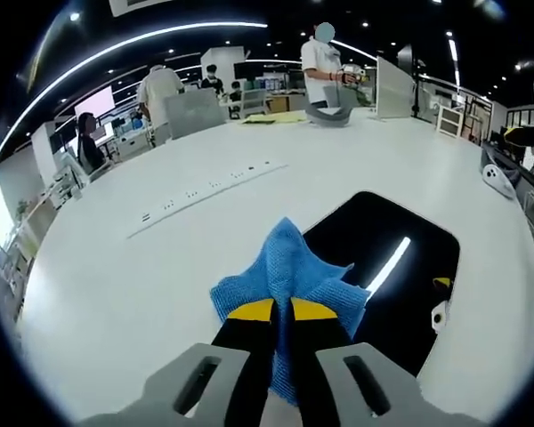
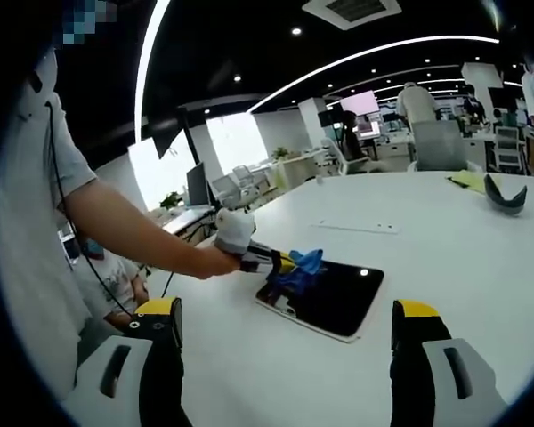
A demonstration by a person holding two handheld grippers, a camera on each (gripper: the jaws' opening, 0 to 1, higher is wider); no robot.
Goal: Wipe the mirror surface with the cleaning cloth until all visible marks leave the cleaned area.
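Right tool (image 2: 285, 334) jaws wide apart, left tool (image 2: 283, 261) pinching blue cloth (image 2: 300, 267) on mirror (image 2: 334, 301), white table (image 2: 445, 258)

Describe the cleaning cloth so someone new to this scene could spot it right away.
Start at the big white table, then find the dark mirror lying flat on it. At the mirror's edge, the left gripper pinches a crumpled blue cloth, the only blue fabric there.

A long white power strip (image 1: 209, 194) lies flat on the white table (image 1: 116, 276), well apart from everything else on it. At the table's far edge sit a dark grey curved object (image 1: 329, 116) and, just beside it, a yellow sheet (image 1: 276, 116) — the same curved object (image 2: 505, 197) and yellow sheet (image 2: 470, 181) appear in the right gripper view. People stand beyond that far edge; one sits at the table's left side (image 1: 89, 142). Monitors (image 2: 198, 185) stand on desks past the table — bright windows behind them.
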